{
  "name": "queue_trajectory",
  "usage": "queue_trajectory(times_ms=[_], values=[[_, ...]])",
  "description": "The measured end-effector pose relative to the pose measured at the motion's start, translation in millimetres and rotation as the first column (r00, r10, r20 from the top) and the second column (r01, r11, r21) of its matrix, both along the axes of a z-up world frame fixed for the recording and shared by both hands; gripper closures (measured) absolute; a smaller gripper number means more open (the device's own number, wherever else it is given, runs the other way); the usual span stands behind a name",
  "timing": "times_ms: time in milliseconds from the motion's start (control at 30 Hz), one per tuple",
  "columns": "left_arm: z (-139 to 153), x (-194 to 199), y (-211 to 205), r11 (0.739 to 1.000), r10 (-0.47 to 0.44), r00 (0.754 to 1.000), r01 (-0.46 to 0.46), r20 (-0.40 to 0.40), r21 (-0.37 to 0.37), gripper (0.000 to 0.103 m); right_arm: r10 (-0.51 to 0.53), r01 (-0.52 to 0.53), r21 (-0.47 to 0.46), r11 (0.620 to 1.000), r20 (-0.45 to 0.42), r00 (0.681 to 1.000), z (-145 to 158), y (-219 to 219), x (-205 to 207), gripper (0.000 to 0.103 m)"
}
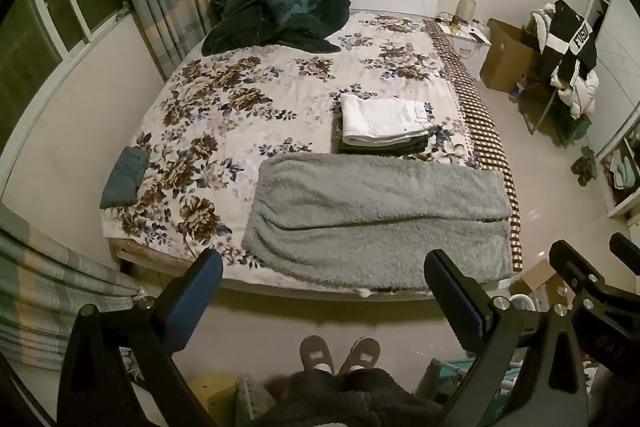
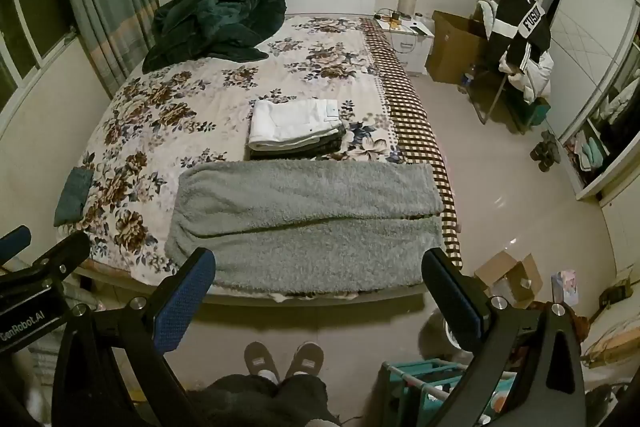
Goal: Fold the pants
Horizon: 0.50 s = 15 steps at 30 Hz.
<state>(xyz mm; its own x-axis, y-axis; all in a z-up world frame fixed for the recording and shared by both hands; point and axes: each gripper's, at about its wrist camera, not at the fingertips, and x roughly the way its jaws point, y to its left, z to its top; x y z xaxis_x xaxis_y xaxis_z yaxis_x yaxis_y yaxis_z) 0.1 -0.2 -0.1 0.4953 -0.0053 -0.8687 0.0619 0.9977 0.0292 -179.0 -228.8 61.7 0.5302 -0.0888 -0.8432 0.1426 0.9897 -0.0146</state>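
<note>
The bed [image 1: 280, 95] filled most of both views, covered by a floral sheet [image 1: 224, 115] with a checked blanket [image 1: 476, 115] running down its 3 o'clock edge. A dark green quilt [image 1: 276, 11] lay bunched at the 12 o'clock end, against the headboard.

The grey fleece pants [image 1: 376, 215] lay across the 6 o'clock end of the bed, spread lengthwise from 9 o'clock to 3 o'clock. The two legs lay side by side with a seam line visible between them, and the near edge hung slightly over the bed edge. They appeared flattened and laid out, or possibly folded once; no crosswise fold was visible.

At 12 o'clock from the pants, just beside them, stood a stack of folded clothes [image 1: 384, 127], white on top and darker pieces below. A small folded green cloth [image 1: 124, 179] lay well apart at the 9 o'clock edge of the bed.

Judgement: earlier garments looked finished and stacked; the grey pants were at an early stage, with the crosswise folds and transfer to the stack left to do.

The left gripper [image 1: 324, 287] was held above the floor short of the bed, jaws spread wide and grasping nothing. The right gripper [image 2: 320, 287] was in the same condition: released, empty, clear of the fabric.
</note>
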Motion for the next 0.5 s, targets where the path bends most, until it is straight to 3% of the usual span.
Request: queue_trajectory(times_ms=[500], values=[[0.1, -0.3, 0.0, 1.0, 0.0, 1.0, 0.0, 0.004, 0.003, 0.0, 0.0, 0.0, -0.002, 1.0, -0.004, 1.0, 0.3, 0.7, 0.5, 0.0]])
